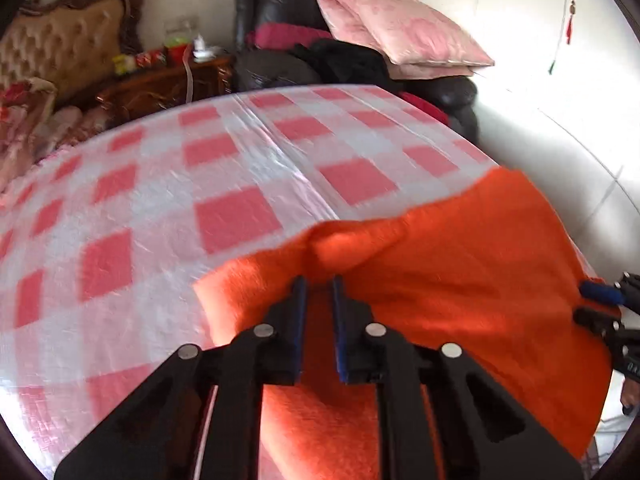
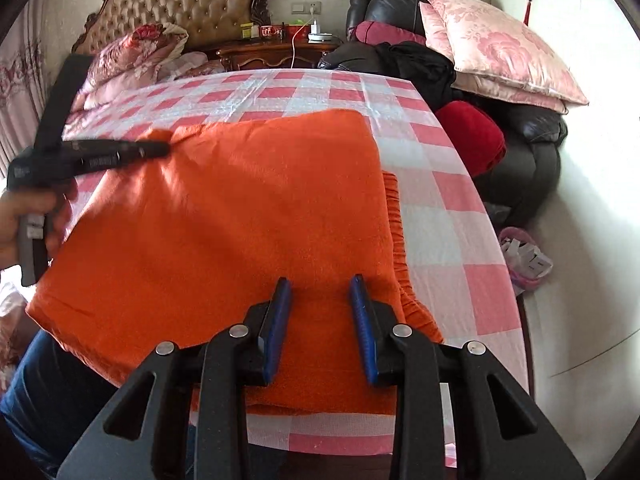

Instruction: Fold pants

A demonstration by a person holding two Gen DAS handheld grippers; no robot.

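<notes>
A: Right wrist view first: the orange pants (image 2: 224,216) fill the middle of the frame, lying folded on the pink-and-white checked cloth (image 2: 472,216) that covers the table. An elastic, gathered waistband edge runs down the right side of the garment.

B: And the right gripper (image 2: 320,292)?

A: Lower centre, over the near part of the pants. Its blue pads (image 2: 280,312) stand apart with orange fabric showing flat between them; they do not pinch it, so the jaws are open.

B: The left gripper?

A: In that same view it comes in from the left edge, tip (image 2: 160,148) at the far left corner of the pants, where the cloth puckers. A hand (image 2: 28,220) holds its handle at the left edge.

B: What does the left wrist view give?

A: The pants (image 1: 460,264) take the lower right of the frame. The left gripper (image 1: 319,286) sits at lower centre, its pads (image 1: 299,320) drawn close together with a raised bunch of orange cloth at their tips. They are gripping the pants.

B: Further out?

A: Pink pillows (image 2: 504,48) on a dark leather armchair (image 2: 532,148) at upper right, a tufted headboard (image 2: 180,4) at upper left, a wooden nightstand (image 2: 276,54) between them.
</notes>
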